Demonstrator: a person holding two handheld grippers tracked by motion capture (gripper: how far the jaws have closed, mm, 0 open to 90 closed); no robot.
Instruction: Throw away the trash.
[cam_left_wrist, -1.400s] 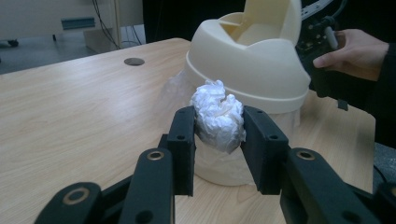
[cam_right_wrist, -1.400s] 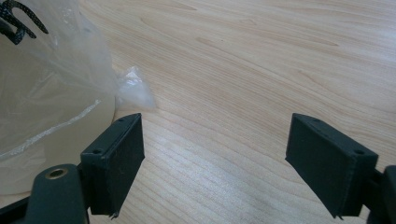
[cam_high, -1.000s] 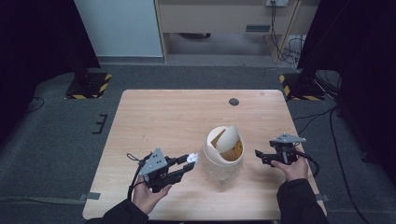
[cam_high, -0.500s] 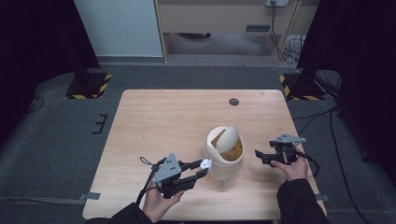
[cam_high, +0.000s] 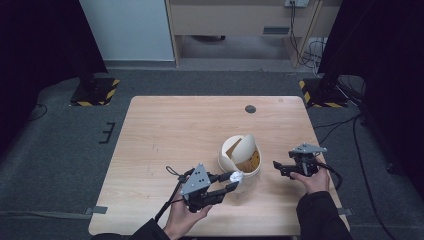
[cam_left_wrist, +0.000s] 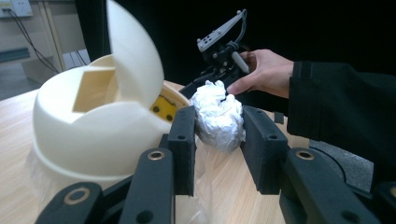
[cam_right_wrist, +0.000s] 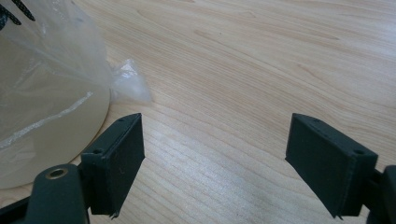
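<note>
crumpled white wad riding at the very tips, bin mouth close ahead

high view: the left gripper (cam_high: 233, 181) is pinching a white paper wad (cam_high: 236, 176) just short of the cream bin (cam_high: 240, 156), whose lid is tilting open. the right gripper (cam_high: 278, 167) is sitting spread and empty beside the bin.

left gripper view: the wad (cam_left_wrist: 218, 114) is sitting between the pads near their ends; a loose pinch could be dropping it onto the table (cam_left_wrist: 233, 196), or it may be striking the lid (cam_left_wrist: 133, 51).

right gripper view: jaws are standing wide beside the liner bag (cam_right_wrist: 56, 84).

light wood table (cam_high: 165, 135) w/ rounded corners, on grey carpet. cream lidded bin (cam_high: 240, 156) w/ clear plastic liner sits right of centre; small dark round disc (cam_high: 250, 109) nr far edge.
</note>
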